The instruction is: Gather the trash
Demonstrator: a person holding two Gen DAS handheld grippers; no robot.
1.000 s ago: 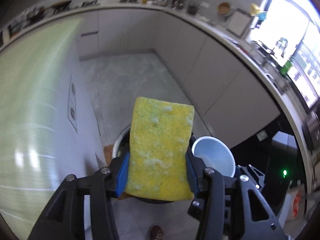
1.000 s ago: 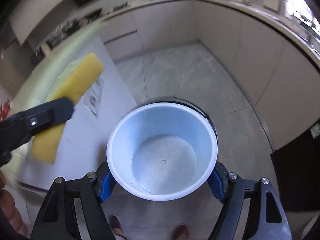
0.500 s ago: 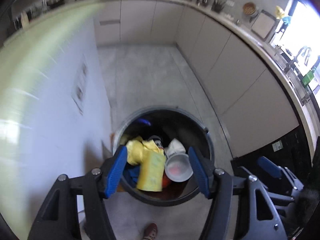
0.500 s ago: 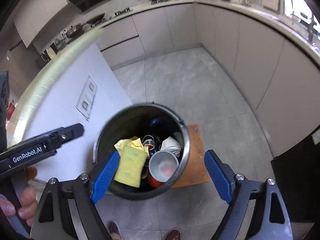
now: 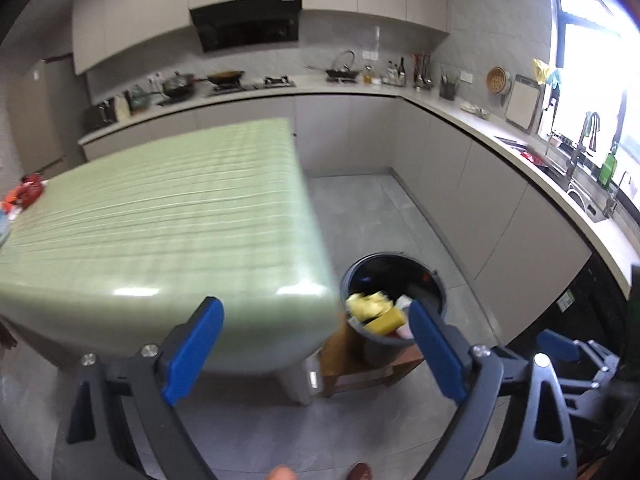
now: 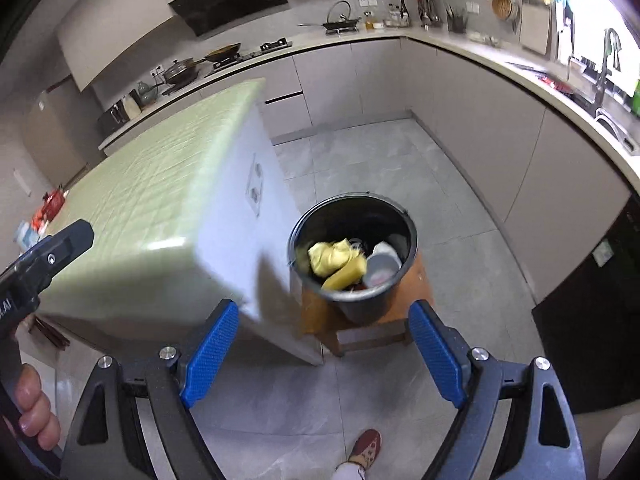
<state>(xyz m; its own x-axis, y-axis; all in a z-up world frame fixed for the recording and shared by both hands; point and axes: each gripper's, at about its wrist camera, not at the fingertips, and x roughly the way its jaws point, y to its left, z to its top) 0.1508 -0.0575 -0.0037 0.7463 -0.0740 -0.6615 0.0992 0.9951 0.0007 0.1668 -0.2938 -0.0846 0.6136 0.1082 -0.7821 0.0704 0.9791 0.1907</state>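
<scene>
A black trash bin [image 6: 390,292] stands on a low wooden stool [image 6: 316,316] beside the table; it also shows in the left wrist view [image 5: 384,346]. Inside lie a yellow sponge [image 6: 346,278], crumpled yellow trash [image 6: 330,256] and a white cup [image 6: 382,268]. My left gripper [image 5: 316,354] is open and empty, pulled back above the table corner. My right gripper [image 6: 324,356] is open and empty, above and in front of the bin. The left gripper's body [image 6: 44,256] shows at the right wrist view's left edge.
A green tiled table [image 5: 160,216] fills the left; red and blue items [image 5: 22,196] lie at its far left end. Kitchen counters [image 5: 460,114] with cookware run along the back and right walls. Grey tiled floor [image 6: 360,160] surrounds the bin. A person's shoe [image 6: 366,446] is below.
Both grippers opened and dropped the sponge and the white cup into the bin, then drew up and back from it. The views now tilt toward the table and kitchen.
</scene>
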